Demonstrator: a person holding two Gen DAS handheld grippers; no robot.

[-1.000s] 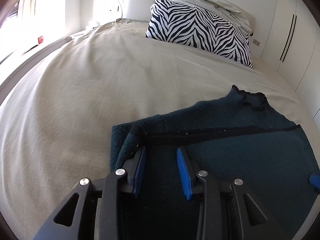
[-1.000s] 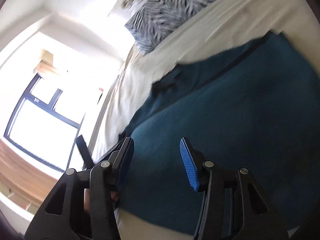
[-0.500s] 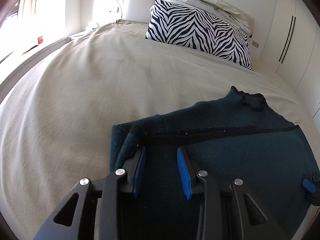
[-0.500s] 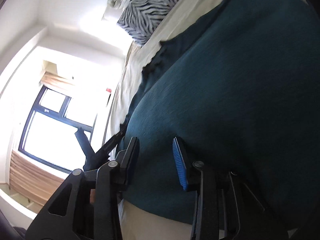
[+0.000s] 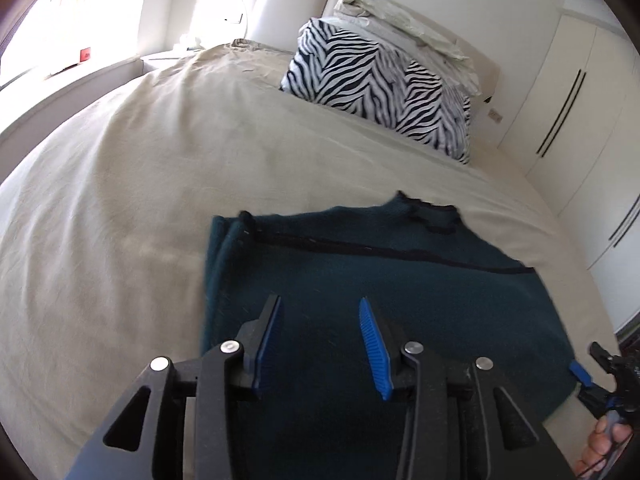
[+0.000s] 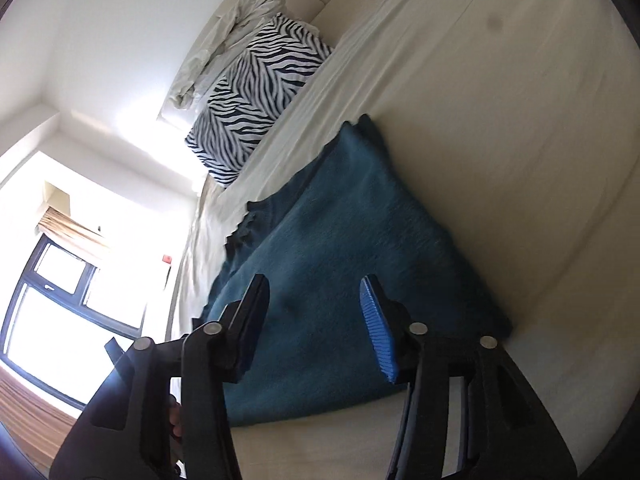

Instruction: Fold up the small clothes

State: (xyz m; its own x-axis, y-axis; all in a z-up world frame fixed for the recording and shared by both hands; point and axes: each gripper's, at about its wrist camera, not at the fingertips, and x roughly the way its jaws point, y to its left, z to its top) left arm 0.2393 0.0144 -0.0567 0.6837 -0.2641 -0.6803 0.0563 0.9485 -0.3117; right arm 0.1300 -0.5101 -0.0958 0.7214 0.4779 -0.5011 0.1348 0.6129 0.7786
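A dark teal knit sweater (image 5: pixel 400 280) lies flat on the beige bed (image 5: pixel 160 168), with its collar at the far side and a folded edge at its left. My left gripper (image 5: pixel 320 332) is open and hovers over the sweater's near left part, holding nothing. The sweater also shows in the right wrist view (image 6: pixel 340 248). My right gripper (image 6: pixel 316 320) is open above the sweater's near edge and holds nothing. The right gripper's blue tip also shows in the left wrist view (image 5: pixel 580 374) at the sweater's right edge.
A zebra-print pillow (image 5: pixel 376 84) and a crumpled white duvet (image 5: pixel 404 24) lie against the headboard at the far end. White wardrobe doors (image 5: pixel 580 100) stand to the right of the bed. A window (image 6: pixel 60 280) is on the left side.
My right gripper has opened wider and pulled back from the sweater, its view swinging over the bed. My left gripper has drawn back and risen a little, still open.
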